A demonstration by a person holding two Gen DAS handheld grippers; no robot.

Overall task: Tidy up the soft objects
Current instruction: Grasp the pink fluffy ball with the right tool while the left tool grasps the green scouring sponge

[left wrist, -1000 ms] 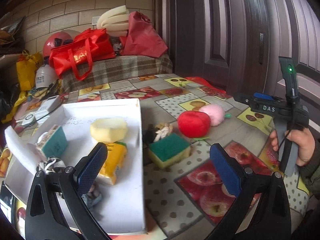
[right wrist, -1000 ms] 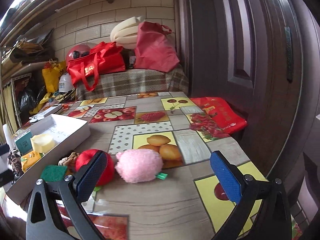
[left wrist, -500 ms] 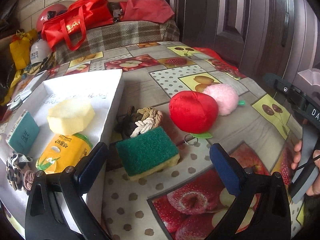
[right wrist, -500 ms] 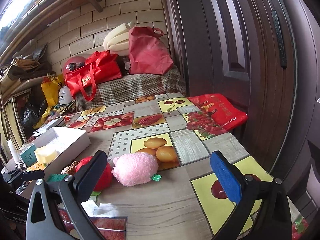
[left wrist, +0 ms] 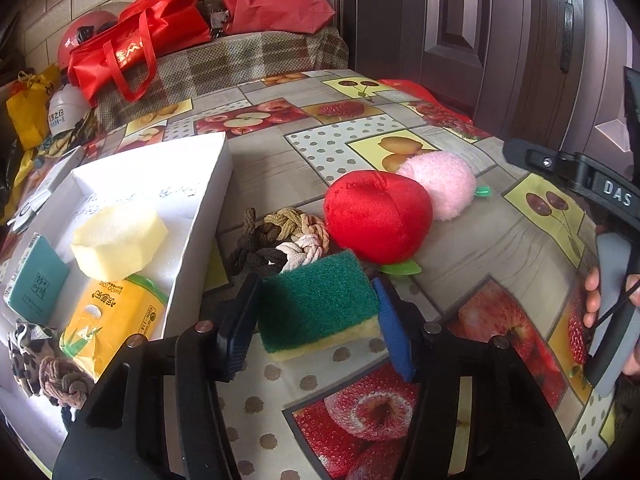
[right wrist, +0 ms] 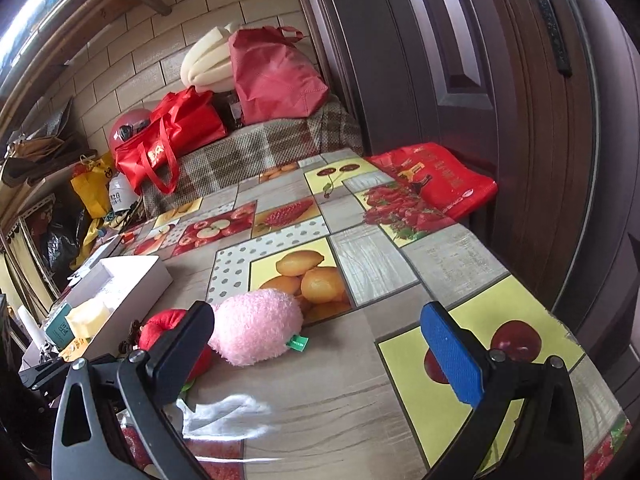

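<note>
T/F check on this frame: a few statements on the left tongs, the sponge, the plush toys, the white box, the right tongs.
1. The left tongs are closed on the green sponge. True.
2. The red plush apple lies inside the white box. False: it sits on the table, beside the pink plush.
3. The right tongs hold the pink plush. False: they are open and hold nothing.
4. A yellow foam block lies in the white box. True.
5. The braided rope knot is outside the box. True.

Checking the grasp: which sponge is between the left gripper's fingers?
The green-topped sponge on the table; the plain yellow one lies in the white box.
</note>
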